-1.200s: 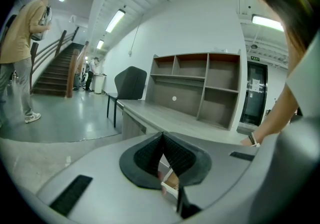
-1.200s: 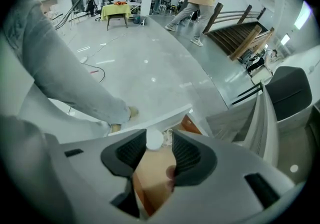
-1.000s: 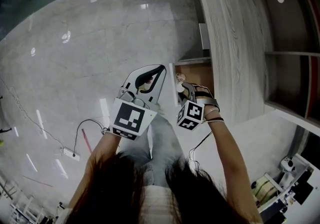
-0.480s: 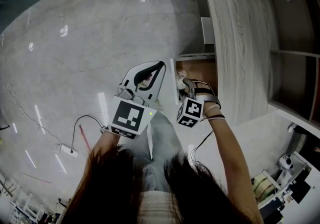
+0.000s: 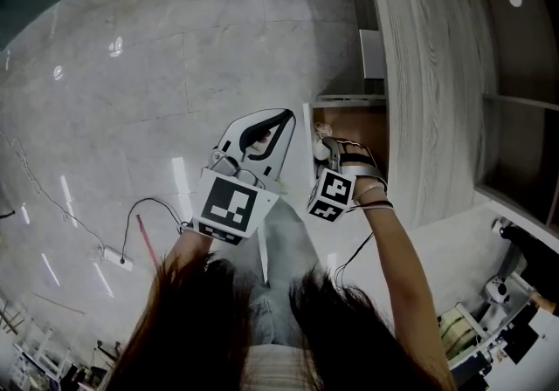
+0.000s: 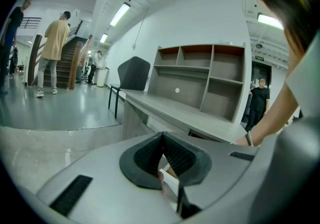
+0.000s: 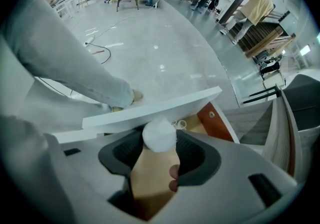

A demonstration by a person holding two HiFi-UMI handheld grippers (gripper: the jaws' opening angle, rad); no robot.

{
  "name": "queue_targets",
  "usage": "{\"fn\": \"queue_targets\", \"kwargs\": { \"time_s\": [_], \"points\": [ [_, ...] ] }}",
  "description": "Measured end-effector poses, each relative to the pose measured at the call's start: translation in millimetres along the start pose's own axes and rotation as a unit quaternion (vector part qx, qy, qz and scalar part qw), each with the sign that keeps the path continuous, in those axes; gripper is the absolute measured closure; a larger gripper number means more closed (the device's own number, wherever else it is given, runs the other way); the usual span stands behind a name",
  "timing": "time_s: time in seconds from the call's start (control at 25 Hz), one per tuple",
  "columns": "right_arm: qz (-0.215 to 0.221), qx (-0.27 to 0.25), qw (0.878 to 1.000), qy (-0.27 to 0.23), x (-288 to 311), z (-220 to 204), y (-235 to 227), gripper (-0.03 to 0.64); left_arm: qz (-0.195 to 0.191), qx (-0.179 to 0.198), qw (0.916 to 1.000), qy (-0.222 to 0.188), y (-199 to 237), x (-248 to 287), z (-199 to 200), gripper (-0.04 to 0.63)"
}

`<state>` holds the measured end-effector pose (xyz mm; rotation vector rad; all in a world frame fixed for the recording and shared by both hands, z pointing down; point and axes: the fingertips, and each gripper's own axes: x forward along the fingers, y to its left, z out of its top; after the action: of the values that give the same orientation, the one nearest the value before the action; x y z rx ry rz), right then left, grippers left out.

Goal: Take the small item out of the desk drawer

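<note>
Just opened apart, the right tongs [image 7: 160, 143] straddle the white ball [image 7: 159, 135] by the drawer [image 7: 150, 109] front wall, apparently to grasp it; the left tongs [image 6: 162, 137] rest closed, empty.

glossy stone floor [image 5: 131, 75], matt wood-grain desk [image 5: 419, 75]

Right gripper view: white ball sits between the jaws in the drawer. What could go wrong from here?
1. The right gripper, whose jaws have just been opening, has the white ball only between its pad tips, unpressed; closing there may squirt the round ball across the drawer floor.
2. The ball lies close to the white drawer front; going deeper could knock a jaw on that panel.
</note>
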<state>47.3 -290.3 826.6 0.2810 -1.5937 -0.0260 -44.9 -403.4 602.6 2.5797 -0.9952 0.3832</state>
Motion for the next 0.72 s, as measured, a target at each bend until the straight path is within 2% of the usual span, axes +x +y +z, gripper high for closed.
{"fn": "queue_targets", "kwargs": {
  "time_s": [0.28, 0.44, 0.72],
  "points": [
    [-0.012, -0.009, 1.000, 0.014, 7, -3, -4, 0.420, 0.012, 0.014, 0.9997, 0.013, 5, 1, -6, 0.578],
    [-0.014, -0.006, 1.000, 0.012, 5, -2, -6, 0.422, 0.012, 0.002, 0.9999, 0.007, 2, 1, -5, 0.578],
    [-0.035, -0.003, 0.999, -0.002, -4, 1, -11, 0.422, 0.020, 0.002, 0.9998, 0.004, -4, 0, 1, 0.578]
  ]
}}
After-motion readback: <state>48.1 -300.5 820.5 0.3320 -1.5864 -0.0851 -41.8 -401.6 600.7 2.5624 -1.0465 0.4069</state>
